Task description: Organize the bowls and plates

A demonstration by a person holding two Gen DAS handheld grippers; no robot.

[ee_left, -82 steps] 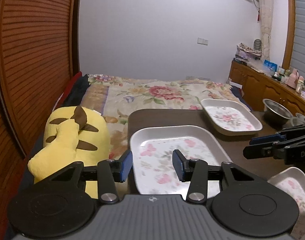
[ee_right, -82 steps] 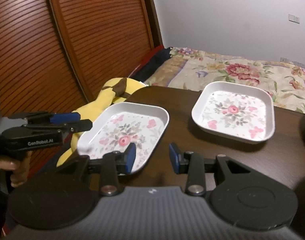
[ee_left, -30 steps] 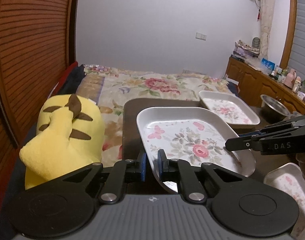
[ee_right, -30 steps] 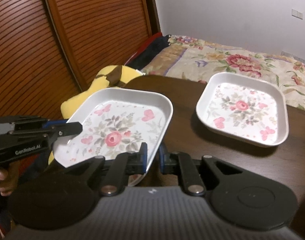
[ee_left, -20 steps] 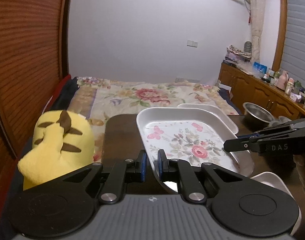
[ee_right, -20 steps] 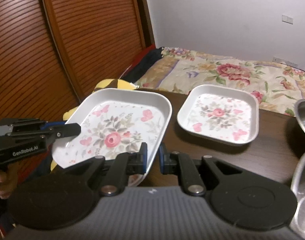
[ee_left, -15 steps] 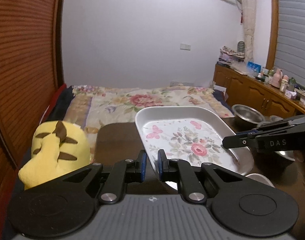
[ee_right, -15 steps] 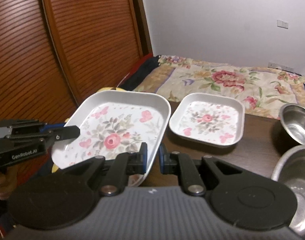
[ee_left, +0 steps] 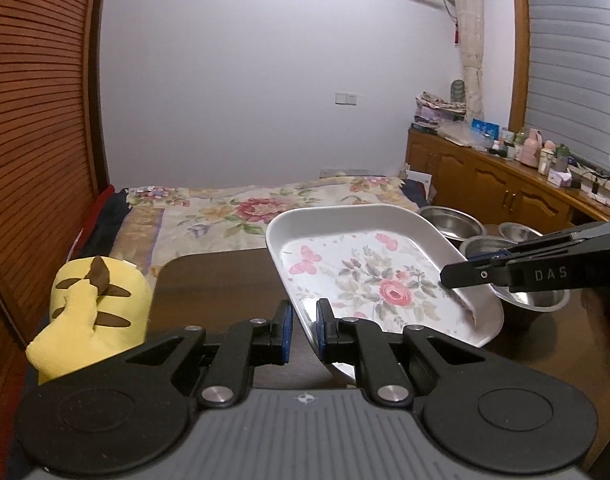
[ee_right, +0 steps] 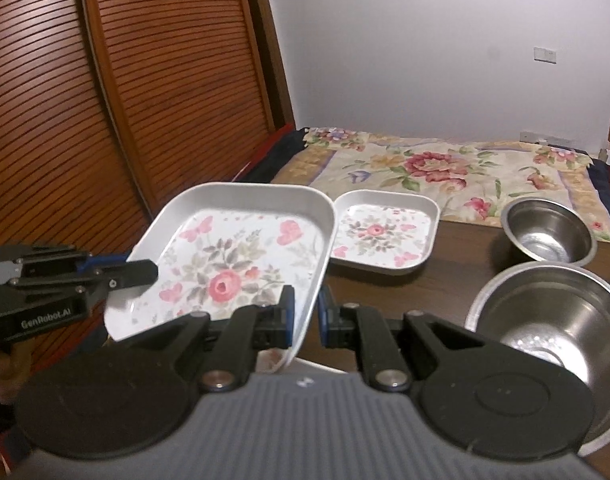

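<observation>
A large white floral plate (ee_left: 369, 276) (ee_right: 241, 268) hangs in the air above the dark table (ee_left: 217, 288), gripped by both hands. My left gripper (ee_left: 304, 334) is shut on its near-left rim. My right gripper (ee_right: 306, 320) is shut on the opposite rim, and shows in the left wrist view as a black arm (ee_left: 545, 270) at the right. A smaller floral plate (ee_right: 385, 236) rests on the table just beyond the lifted one. Steel bowls (ee_right: 545, 232) (ee_right: 553, 328) stand to its right.
A yellow plush toy (ee_left: 93, 308) lies at the table's left edge. A bed with a floral cover (ee_right: 445, 168) is beyond the table. Slatted wooden doors (ee_right: 105, 100) line the left, and a cluttered wooden sideboard (ee_left: 505, 184) the right.
Both grippers, earlier open beside the plate on the table, have shut on its rims and lifted it. It has been carried up and to the right, toward the smaller plate and the bowls.
</observation>
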